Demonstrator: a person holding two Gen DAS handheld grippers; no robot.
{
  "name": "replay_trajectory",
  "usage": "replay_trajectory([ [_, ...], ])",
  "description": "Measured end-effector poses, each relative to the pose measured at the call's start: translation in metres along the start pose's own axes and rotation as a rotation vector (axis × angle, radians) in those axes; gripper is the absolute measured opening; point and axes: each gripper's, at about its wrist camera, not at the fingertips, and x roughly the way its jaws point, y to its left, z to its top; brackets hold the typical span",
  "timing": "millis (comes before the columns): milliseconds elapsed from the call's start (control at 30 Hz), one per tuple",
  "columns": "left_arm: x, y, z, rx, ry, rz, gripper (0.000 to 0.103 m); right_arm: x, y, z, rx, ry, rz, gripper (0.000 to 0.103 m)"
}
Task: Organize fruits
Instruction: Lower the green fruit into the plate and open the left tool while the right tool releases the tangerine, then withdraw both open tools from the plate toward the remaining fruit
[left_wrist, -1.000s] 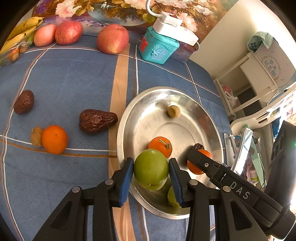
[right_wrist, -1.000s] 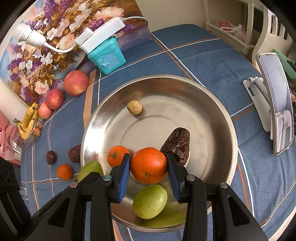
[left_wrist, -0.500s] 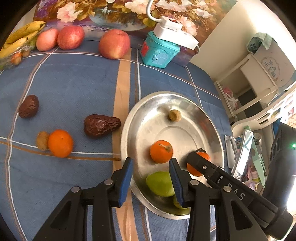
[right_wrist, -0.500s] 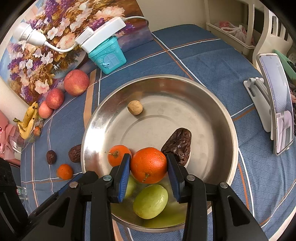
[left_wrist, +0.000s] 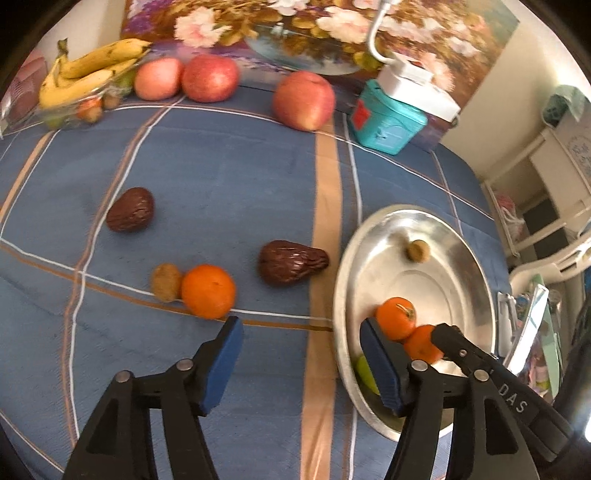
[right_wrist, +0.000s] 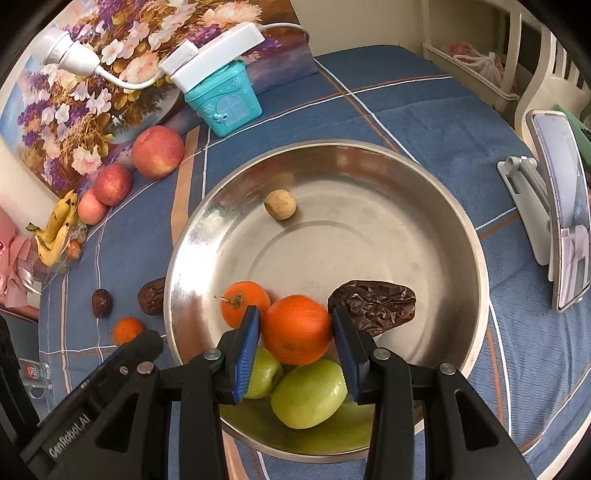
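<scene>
Here the right tool (right_wrist: 295, 334) grips an orange (right_wrist: 297, 328) between its blue pads, low over the near side of the steel dish (right_wrist: 476, 258), which sits toward the right edge of the bench (left_wrist: 229, 177). Directly beneath lie two green fruits (right_wrist: 308, 393), with a stemmed tangerine (right_wrist: 243, 302) touching on the left and a date (right_wrist: 373, 306) just to the right. The left tool (left_wrist: 301, 354) is spread wide and holds nothing; it hangs over the cloth just beside the dish's left rim, its right finger overlapping the rim. Ahead of it wait a loose orange (left_wrist: 208, 291) touching a small brown fruit (left_wrist: 165, 281), two more dates (left_wrist: 290, 261) and, along the far edge, three apples (left_wrist: 303, 99) and bananas (left_wrist: 85, 74). The risk, I judge, is release onto rounded fruit: dropped on the green pair, the orange could roll, knock its neighbours, or climb the shallow rim. The left tool's finger may also clip the rim and shove the dish.
</scene>
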Motion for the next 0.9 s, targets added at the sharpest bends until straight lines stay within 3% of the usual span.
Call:
replay_trajectory([
  [133, 0.001, 0.003, 0.0, -0.01, 0.006, 0.024, 0.073, -0.001, 0.001, 0.0, -0.002, -0.003, -0.002, 0.043],
  [300, 0.001, 0.008, 0.001, -0.014, 0.003, 0.088, 0.083, -0.003, 0.004, -0.001, -0.016, -0.008, -0.006, 0.043],
  [367, 0.001, 0.012, 0.001, -0.024, -0.005, 0.121, 0.1, -0.004, 0.008, -0.001, -0.034, -0.012, -0.01, 0.043],
  [400, 0.0, 0.014, 0.001, -0.028, -0.01, 0.134, 0.103, -0.004, 0.01, -0.001, -0.046, -0.013, -0.014, 0.046],
  [467, -0.001, 0.019, 0.002, -0.036, -0.023, 0.157, 0.103, -0.004, 0.015, -0.002, -0.071, -0.016, -0.024, 0.067],
  [700, -0.007, 0.033, 0.003, -0.063, -0.043, 0.203, 0.103, -0.001, 0.028, -0.004, -0.136, -0.015, -0.048, 0.076],
  [767, -0.009, 0.037, 0.004, -0.062, -0.051, 0.221, 0.103, 0.0, 0.031, -0.005, -0.148, -0.021, -0.057, 0.085],
  [833, -0.011, 0.039, 0.006, -0.053, -0.057, 0.242, 0.103, 0.0, 0.033, -0.006, -0.154, -0.034, -0.062, 0.087],
  [900, -0.013, 0.042, 0.009, -0.047, -0.064, 0.26, 0.103, -0.001, 0.033, -0.008, -0.155, -0.045, -0.063, 0.099],
])
